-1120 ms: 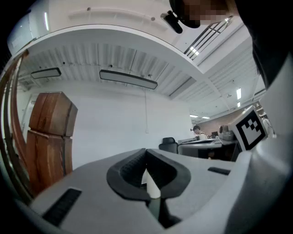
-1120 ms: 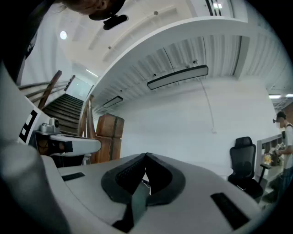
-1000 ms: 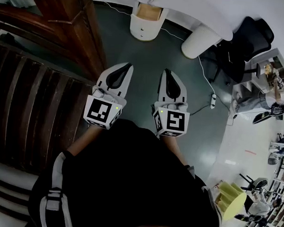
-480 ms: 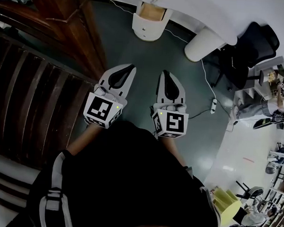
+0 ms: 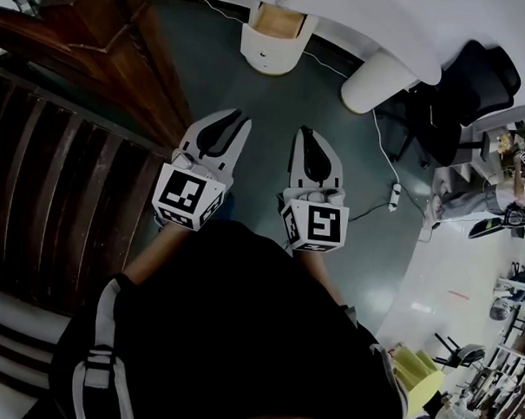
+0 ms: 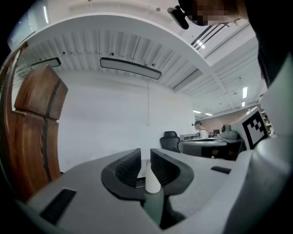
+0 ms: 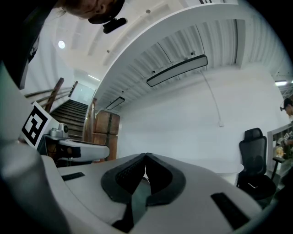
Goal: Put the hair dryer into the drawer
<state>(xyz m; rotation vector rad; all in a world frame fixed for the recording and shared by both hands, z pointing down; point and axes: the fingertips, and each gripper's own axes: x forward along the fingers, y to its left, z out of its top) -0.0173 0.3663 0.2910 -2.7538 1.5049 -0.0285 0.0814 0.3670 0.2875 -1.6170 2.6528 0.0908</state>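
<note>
A round white cabinet (image 5: pixel 267 55) stands on the floor ahead under the curved white table, its wooden drawer (image 5: pixel 278 23) open. I cannot make out a hair dryer in any view. Both grippers are held level in front of the person, pointing toward the cabinet and well short of it. My left gripper (image 5: pixel 238 117) (image 6: pixel 145 154) has just been opening; a narrow gap shows between its jaws, nothing is held, and only a distant white column shows through the gap. My right gripper (image 5: pixel 304 131) (image 7: pixel 145 156) has its tips touching and holds nothing.
A dark wooden staircase (image 5: pixel 55 178) with a heavy newel post (image 5: pixel 122 33) fills the left. A white table leg (image 5: pixel 372 79), a black office chair (image 5: pixel 459 83) and a power strip with cable (image 5: pixel 394 184) are to the right. Dark green floor (image 5: pixel 266 118) lies ahead.
The left gripper's jaws have parted slightly from shut. Both grippers have edged forward toward the cabinet. The right gripper stays shut.
</note>
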